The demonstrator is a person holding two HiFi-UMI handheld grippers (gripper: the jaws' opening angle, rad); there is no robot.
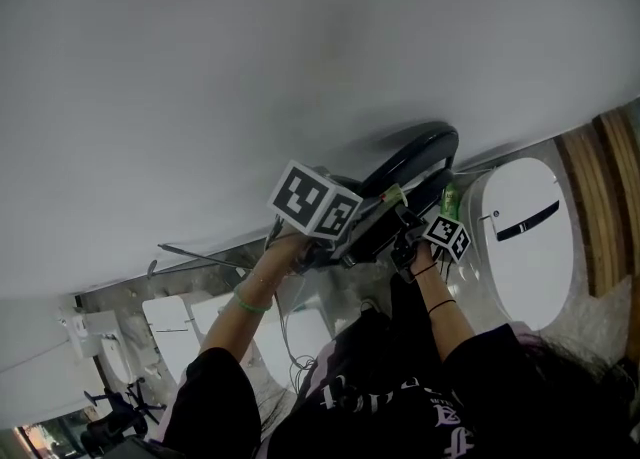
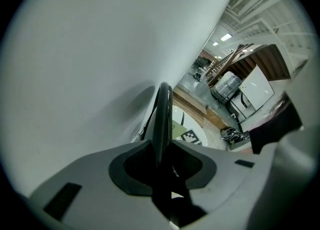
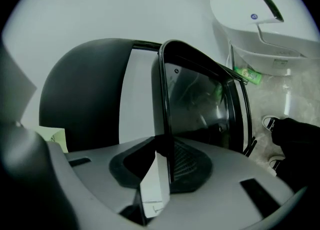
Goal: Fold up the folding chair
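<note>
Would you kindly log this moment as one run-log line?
left hand-held gripper: shut on folding chair | right hand-held gripper: shut on folding chair | folding chair: beside white wall

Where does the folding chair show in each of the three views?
Head view: folding chair just right of centre, mid-height.
Left gripper view: thin black edge at centre, between the jaws.
Right gripper view: fills the centre, frame between the jaws.
Shared landmark: the white wall.
</note>
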